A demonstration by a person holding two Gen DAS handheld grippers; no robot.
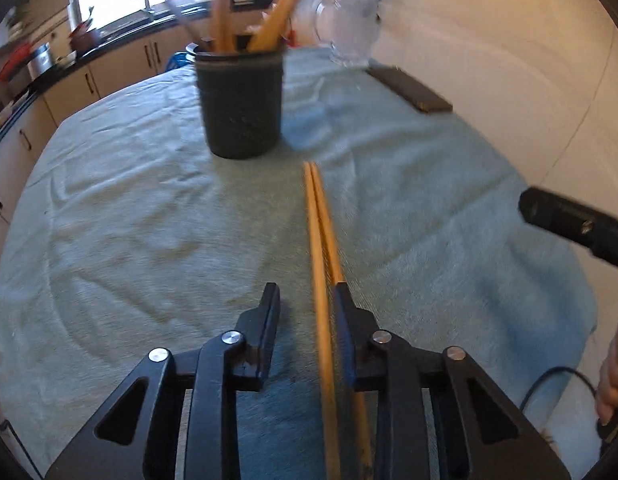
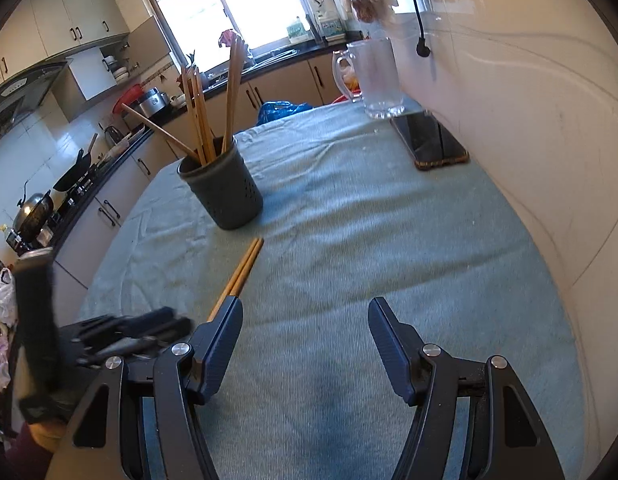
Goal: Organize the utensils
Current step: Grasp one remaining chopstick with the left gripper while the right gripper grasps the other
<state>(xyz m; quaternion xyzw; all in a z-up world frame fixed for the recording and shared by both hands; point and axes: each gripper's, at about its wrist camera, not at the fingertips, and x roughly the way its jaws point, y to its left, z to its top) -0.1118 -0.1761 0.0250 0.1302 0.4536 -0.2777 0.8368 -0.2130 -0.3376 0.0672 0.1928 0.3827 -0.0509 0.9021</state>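
Left black two-finger gripper (image 1: 305,292) is pointing down at the table with its jaws standing partly apart, a pair of long orange-brown wooden chopsticks (image 1: 320,240) lying between them; the sticks are sitting hard against the right-hand finger (image 1: 343,316) with a clear gap to the left-hand one, so the pads are not pinching both sides. The chopsticks are lying flat and parallel on the pale green towel-like tablecloth (image 1: 129,220), running toward 12 o'clock, tips stopping just short of the dark grey perforated cylindrical utensil holder (image 1: 241,104), which is standing upright at about 11 o'clock and already holding several wooden chopsticks and a wooden spatula. Right black two-finger gripper (image 2: 305,308) is hovering over bare cloth with jaws wide apart and nothing between them; the chopstick pair is passing behind its left finger at 10 o'clock. Clear glass jug (image 2: 373,76) is standing at 1 o'clock near the wall, a black smartphone in a brown case (image 2: 429,140) lying just beside it.
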